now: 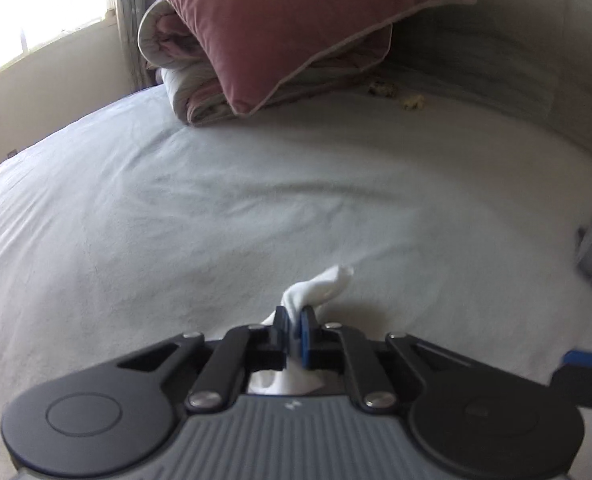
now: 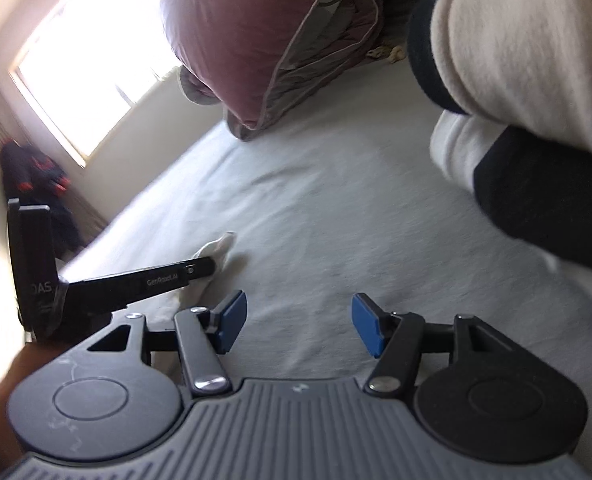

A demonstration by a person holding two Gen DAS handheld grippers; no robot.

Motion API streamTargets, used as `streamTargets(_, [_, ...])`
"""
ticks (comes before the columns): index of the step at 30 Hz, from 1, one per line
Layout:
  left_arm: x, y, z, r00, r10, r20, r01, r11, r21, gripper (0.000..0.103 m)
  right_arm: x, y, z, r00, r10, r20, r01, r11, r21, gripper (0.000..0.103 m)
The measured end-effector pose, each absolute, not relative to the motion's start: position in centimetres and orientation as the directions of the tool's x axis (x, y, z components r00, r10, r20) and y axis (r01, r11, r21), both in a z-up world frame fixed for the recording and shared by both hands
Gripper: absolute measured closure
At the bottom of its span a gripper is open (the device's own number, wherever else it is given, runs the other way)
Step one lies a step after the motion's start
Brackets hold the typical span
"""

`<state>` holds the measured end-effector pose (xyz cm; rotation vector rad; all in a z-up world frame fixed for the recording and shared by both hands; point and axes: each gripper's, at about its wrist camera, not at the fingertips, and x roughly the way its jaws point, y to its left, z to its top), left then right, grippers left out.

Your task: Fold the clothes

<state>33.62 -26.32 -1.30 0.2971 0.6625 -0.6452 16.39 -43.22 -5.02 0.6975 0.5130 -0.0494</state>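
Now the left tool (image 1: pixel 294 326) is clamped on a small white garment (image 1: pixel 319 286) low over the bed (image 1: pixel 176 200), its free end trailing forward. Right tool (image 2: pixel 296 326) gapes empty just beside it, the garment to its left.

Bedroom: bed (image 1: pixel 176 208), pillow (image 1: pixel 296 20), window (image 2: pixel 88 80)

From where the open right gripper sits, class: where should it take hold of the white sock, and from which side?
Probably the free tip of the white sock, approached from above. The left gripper is shut on its middle, and that end sticks out loose above the bed sheet. The right gripper is open, with nothing between its pads.
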Motion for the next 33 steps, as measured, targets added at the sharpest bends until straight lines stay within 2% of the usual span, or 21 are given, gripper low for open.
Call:
streamTargets(3, [32.6,-25.5,1.6,0.536,-0.566,-0.626,0.723,0.691,-0.005,0.098,16.1,-43.2,-4.5,0.894,0.131,-0.430,0.180,0.772,0.610,0.040])
streamTargets(6, [30.7,-25.2,4.8,0.464,-0.638,-0.615,0.809,0.587,0.001,0.098,15.8,-42.8,-3.7,0.912,0.180,-0.369,0.095,0.781,0.618,0.040])
streamTargets(10, [28.2,-24.5,8.9,0.337,-0.711,-0.617,0.894,0.447,-0.026,0.098,14.3,-42.2,-1.9,0.937,0.293,-0.193,-0.127,0.797,0.591,0.040])
streamTargets(13, [27.0,-24.3,11.5,0.251,-0.740,-0.624,0.928,0.368,-0.062,0.098,13.1,-42.2,-0.8,0.931,0.353,-0.094,-0.254,0.809,0.530,0.040])
streamTargets(20, [24.8,-26.4,13.1,0.127,-0.730,-0.672,0.968,0.240,-0.078,0.098,11.5,-44.0,0.4,0.908,0.405,0.106,-0.390,0.725,0.568,0.040])
streamTargets(24, [24.6,-27.8,12.5,0.080,-0.734,-0.675,0.973,0.204,-0.107,0.098,11.2,-45.0,0.2,0.905,0.401,0.144,-0.406,0.709,0.577,0.040])
streamTargets(29, [25.3,-28.8,11.9,0.030,-0.742,-0.669,0.969,0.186,-0.163,0.098,10.8,-45.7,0.5,0.916,0.387,0.103,-0.374,0.733,0.569,0.042])
streamTargets(33, [26.1,-29.2,11.1,-0.029,-0.762,-0.647,0.957,0.165,-0.238,0.098,9.9,-46.6,0.6,0.917,0.383,0.114,-0.374,0.725,0.578,0.043])
